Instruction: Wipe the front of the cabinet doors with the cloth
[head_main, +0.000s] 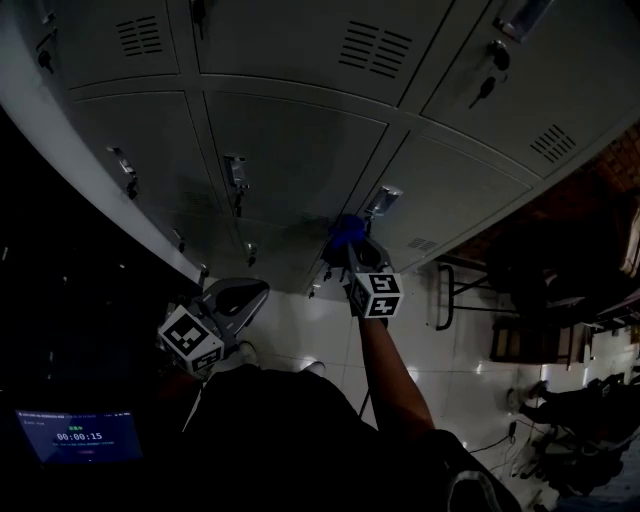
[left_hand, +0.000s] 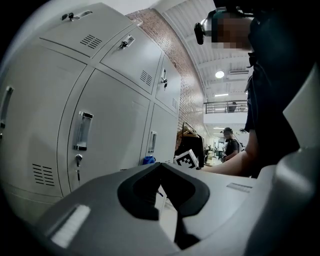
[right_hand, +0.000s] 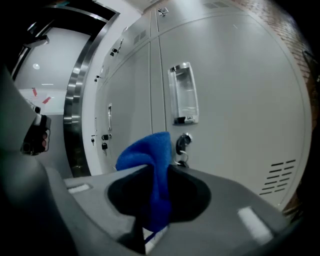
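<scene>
Closest to the head camera, low on the left: left gripper (head_main: 258, 291), kept near the dark torso (head_main: 300, 430), tips pointing toward the lockers. Both jaws closed tip to tip in the left gripper view, with nothing pinched between.

Further out, at the end of a stretched arm (head_main: 385, 370): right gripper (head_main: 350, 246), with marker cube (head_main: 378, 295) behind it. Clamped firmly on blue cloth (right_hand: 150, 160), squeezed between the two jaws and standing up above them as a folded bunch.

Placed right in front of a lower grey cabinet door (right_hand: 240, 90), just beside clear label holder (right_hand: 182, 95) and lock (right_hand: 183, 142) with a key in it. Not possible to tell if cloth and door really touch.

White tiled floor (head_main: 300, 335) below the lockers. Small glowing screen (head_main: 80, 435) at bottom left of the head view.
</scene>
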